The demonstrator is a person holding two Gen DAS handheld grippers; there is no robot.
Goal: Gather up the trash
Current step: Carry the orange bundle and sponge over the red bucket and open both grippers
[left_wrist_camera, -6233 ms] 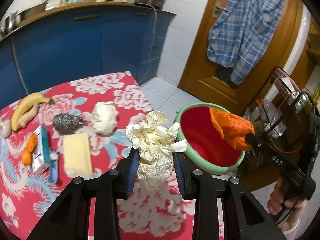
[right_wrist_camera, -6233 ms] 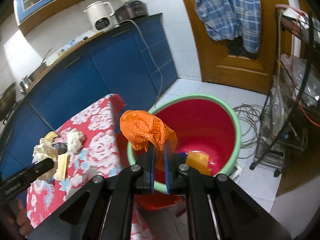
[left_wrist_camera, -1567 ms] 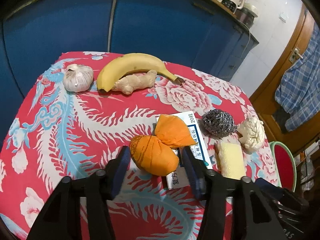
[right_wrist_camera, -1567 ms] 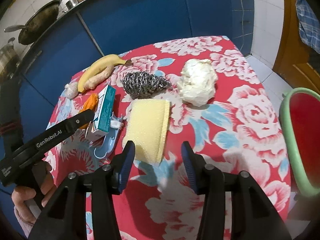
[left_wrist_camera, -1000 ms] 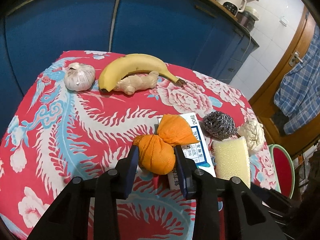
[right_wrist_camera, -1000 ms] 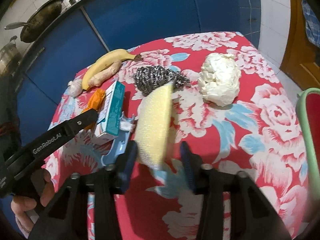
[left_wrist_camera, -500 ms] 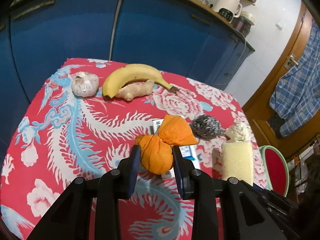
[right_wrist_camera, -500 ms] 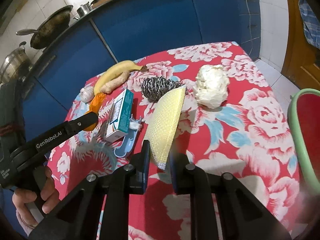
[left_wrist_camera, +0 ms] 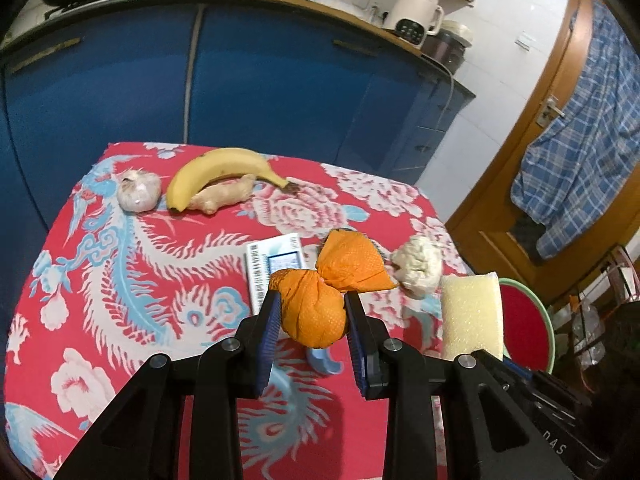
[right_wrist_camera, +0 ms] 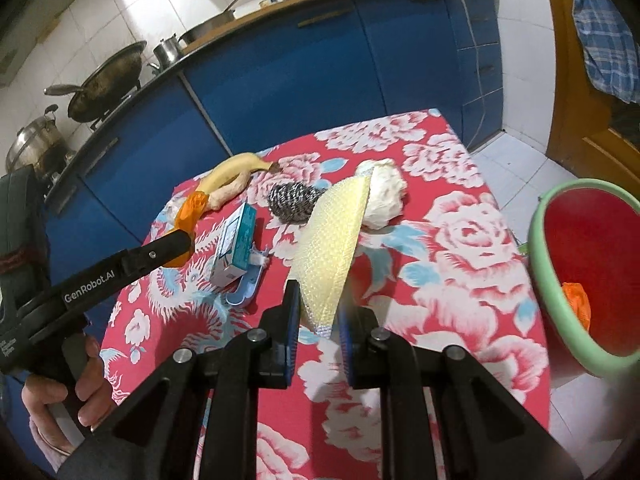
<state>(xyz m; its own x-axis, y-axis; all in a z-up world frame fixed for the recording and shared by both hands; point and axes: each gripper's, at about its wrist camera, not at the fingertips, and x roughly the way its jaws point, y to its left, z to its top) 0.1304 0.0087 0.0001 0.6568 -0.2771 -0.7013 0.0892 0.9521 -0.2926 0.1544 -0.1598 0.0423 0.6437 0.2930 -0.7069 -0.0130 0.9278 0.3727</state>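
Observation:
My left gripper (left_wrist_camera: 310,314) is shut on an orange knotted bag (left_wrist_camera: 316,312) and holds it above the red floral tablecloth (left_wrist_camera: 120,280). The bag also shows in the right wrist view (right_wrist_camera: 190,208). My right gripper (right_wrist_camera: 318,300) is shut on a yellow sponge (right_wrist_camera: 332,236), lifted off the table and standing on edge. The sponge also shows in the left wrist view (left_wrist_camera: 472,316). The red bin with a green rim (right_wrist_camera: 544,272) stands off the table's right side, with an orange bag (right_wrist_camera: 578,298) inside. A crumpled white paper ball (right_wrist_camera: 384,196) lies on the table.
On the table lie a banana (left_wrist_camera: 216,172), a ginger root (left_wrist_camera: 222,198), a garlic bulb (left_wrist_camera: 138,194), a steel scourer (right_wrist_camera: 292,200), a small blue and white box (right_wrist_camera: 234,246) and a light blue plastic piece (right_wrist_camera: 246,290). Blue cabinets (left_wrist_camera: 260,80) stand behind.
Both grippers have risen with their loads: the orange bag and the sponge are now higher above the table. The views have pulled back and show more of the kitchen.

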